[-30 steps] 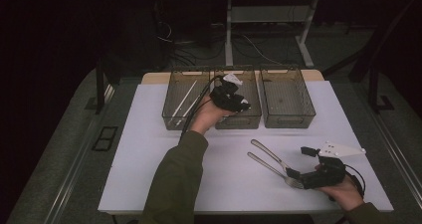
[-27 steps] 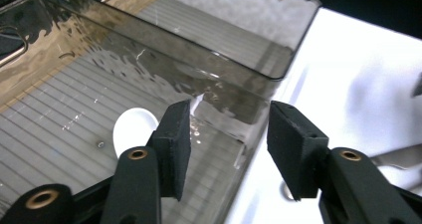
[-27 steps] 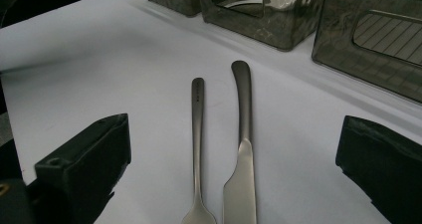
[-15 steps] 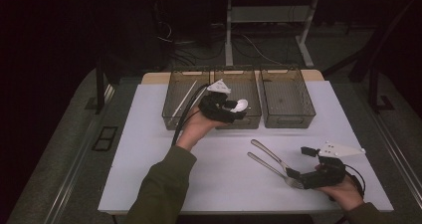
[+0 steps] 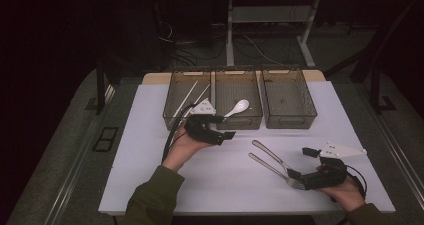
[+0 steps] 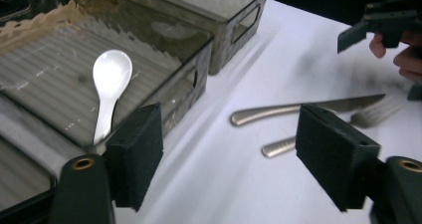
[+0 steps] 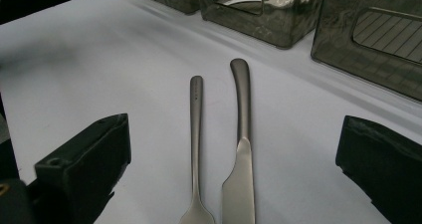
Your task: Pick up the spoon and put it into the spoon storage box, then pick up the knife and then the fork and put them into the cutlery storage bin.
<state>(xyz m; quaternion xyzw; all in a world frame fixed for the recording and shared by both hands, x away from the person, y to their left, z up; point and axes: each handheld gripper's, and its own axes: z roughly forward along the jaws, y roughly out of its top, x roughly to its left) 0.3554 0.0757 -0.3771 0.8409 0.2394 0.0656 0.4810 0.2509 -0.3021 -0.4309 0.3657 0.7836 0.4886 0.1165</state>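
A white spoon [image 5: 237, 107] lies in the middle bin [image 5: 250, 120] of three dark see-through bins; in the left gripper view the spoon [image 6: 109, 82] rests on the bin's ribbed floor. My left gripper [image 5: 225, 127] hovers just in front of that bin, open and empty [image 6: 234, 159]. A steel fork [image 5: 270, 170] and knife [image 5: 270, 155] lie side by side on the white mat. My right gripper [image 5: 301, 164] sits low at their near ends, open, its jaws on either side of the fork [image 7: 196, 134] and knife [image 7: 241, 149].
The left bin [image 5: 170, 112] holds chopsticks [image 5: 189, 99]; the right bin [image 5: 290, 119] looks empty. The white mat [image 5: 150, 150] covers the table, with dark floor, cables and desk legs beyond it.
My left gripper has let go of the white spoon in the middle bin, then drawn back and left toward the person. The right gripper, fork and knife have not moved.
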